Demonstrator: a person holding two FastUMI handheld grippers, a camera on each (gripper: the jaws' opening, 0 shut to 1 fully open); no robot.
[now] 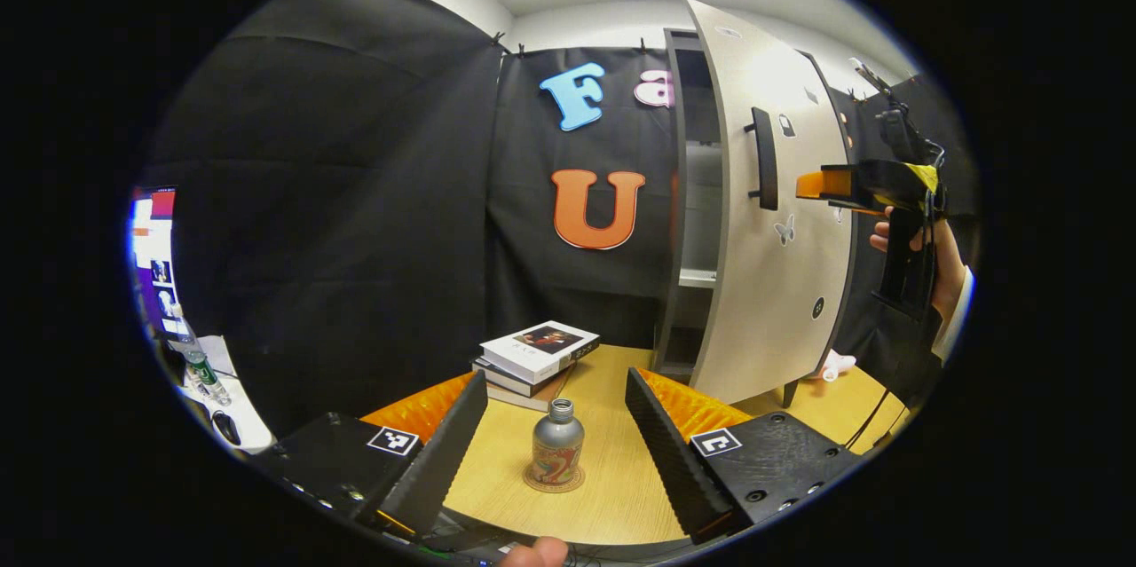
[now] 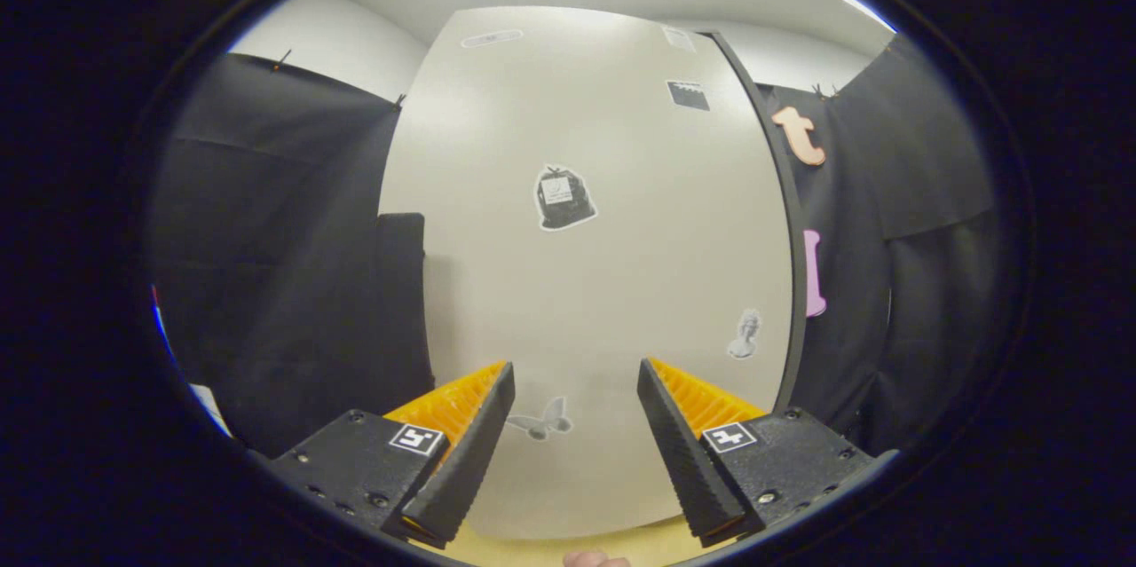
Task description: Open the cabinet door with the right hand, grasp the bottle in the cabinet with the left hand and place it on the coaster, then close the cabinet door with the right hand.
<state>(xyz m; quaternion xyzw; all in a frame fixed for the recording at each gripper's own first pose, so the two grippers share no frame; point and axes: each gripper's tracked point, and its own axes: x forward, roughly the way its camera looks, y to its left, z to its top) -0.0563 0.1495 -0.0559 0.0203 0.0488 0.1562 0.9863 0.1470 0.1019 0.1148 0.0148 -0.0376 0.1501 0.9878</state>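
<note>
On the near tabletop [image 1: 612, 496] the bottle [image 1: 557, 445] already stands on its coaster [image 1: 554, 484] between the left gripper's [image 1: 556, 443] open, empty jaws, while rightward the right gripper [image 2: 575, 425], jaws apart, faces the open cabinet door [image 2: 603, 283], unclosed.

No readable text on book [image 1: 541, 345] cover: picture plus faint small print, too small to make out. Bottle [image 1: 557, 452] label patterned, no legible words. Square black-and-white markers on left gripper [image 1: 556, 443] finger mounts and on right gripper [image 2: 575, 438] mounts: coded patterns, not letters. Stickers on door [image 2: 603, 283]: bag shape with pale label, butterfly, small figure; print on them too small to read. Monitor [image 1: 153, 248] at left edge lit, blurred.
</note>
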